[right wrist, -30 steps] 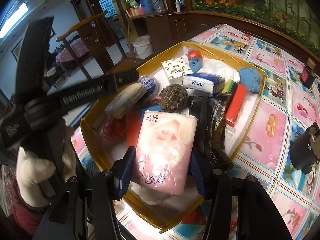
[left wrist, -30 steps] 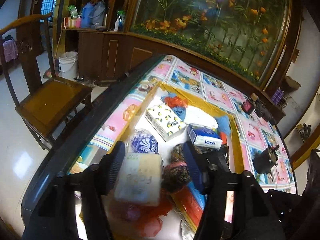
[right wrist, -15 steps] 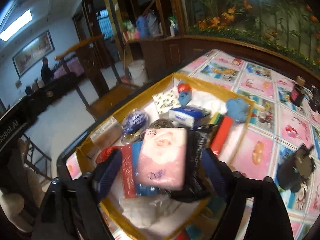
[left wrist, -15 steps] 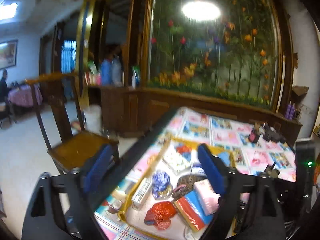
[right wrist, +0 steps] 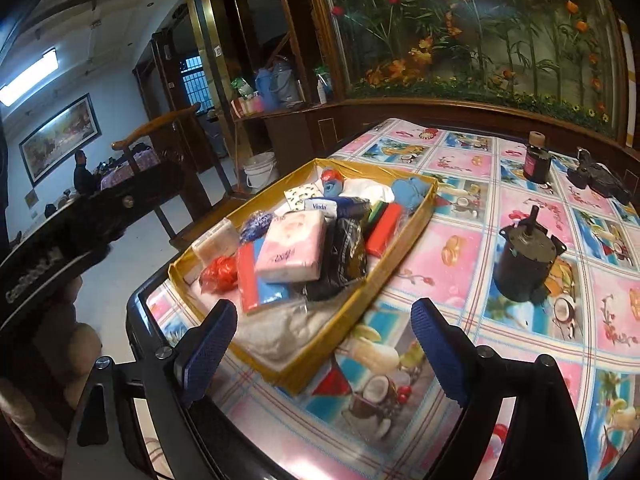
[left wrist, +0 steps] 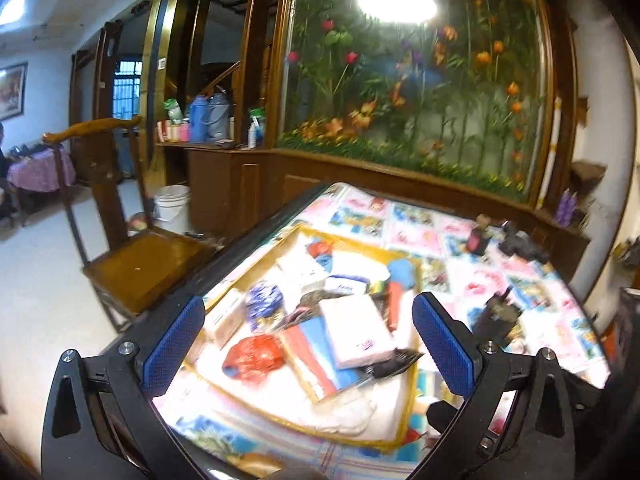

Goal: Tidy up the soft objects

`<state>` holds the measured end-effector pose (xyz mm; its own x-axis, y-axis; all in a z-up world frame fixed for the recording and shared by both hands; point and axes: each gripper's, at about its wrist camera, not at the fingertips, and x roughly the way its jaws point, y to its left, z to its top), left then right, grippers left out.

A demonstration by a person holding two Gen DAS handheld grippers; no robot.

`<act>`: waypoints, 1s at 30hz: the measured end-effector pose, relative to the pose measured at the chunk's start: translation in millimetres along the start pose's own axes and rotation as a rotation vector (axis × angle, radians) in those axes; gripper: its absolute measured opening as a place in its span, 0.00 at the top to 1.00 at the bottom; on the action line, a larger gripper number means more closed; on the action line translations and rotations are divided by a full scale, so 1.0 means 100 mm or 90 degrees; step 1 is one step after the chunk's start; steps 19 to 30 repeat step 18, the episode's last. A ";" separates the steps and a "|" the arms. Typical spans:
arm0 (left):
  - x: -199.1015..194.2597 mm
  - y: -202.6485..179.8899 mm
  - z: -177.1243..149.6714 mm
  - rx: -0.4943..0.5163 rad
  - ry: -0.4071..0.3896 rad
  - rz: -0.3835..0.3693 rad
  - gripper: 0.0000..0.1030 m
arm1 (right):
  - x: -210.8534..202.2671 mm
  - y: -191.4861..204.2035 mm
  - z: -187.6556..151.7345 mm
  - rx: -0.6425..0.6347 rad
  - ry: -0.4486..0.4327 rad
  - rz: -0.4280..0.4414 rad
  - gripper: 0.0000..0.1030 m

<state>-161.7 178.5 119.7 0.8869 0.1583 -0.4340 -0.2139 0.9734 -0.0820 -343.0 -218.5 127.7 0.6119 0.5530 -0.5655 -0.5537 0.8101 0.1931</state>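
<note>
The soft things lie gathered in the shallow yellow cardboard tray on the table near its edge, the pink tissue pack on top of the pile. Both tongs hang above it, pointing downward: the left tongs wide apart and empty, the right tongs opening, nothing between them.

A tall glass panel of painted flowers rises behind the dark wooden cabinet. A brown wooden chair stands on the pale glossy floor. A ceiling strip light glows.
</note>
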 end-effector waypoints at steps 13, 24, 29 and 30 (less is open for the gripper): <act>-0.04 -0.09 -0.06 0.026 0.014 0.039 0.00 | -0.12 -0.02 -0.06 0.007 0.018 -0.001 0.13; 0.00 -0.10 -0.08 0.023 0.030 0.042 0.00 | -0.10 -0.04 -0.07 0.015 0.020 -0.001 0.13; 0.00 -0.10 -0.08 0.023 0.030 0.042 0.00 | -0.10 -0.04 -0.07 0.015 0.020 -0.001 0.13; 0.00 -0.10 -0.08 0.023 0.030 0.042 0.00 | -0.10 -0.04 -0.07 0.015 0.020 -0.001 0.13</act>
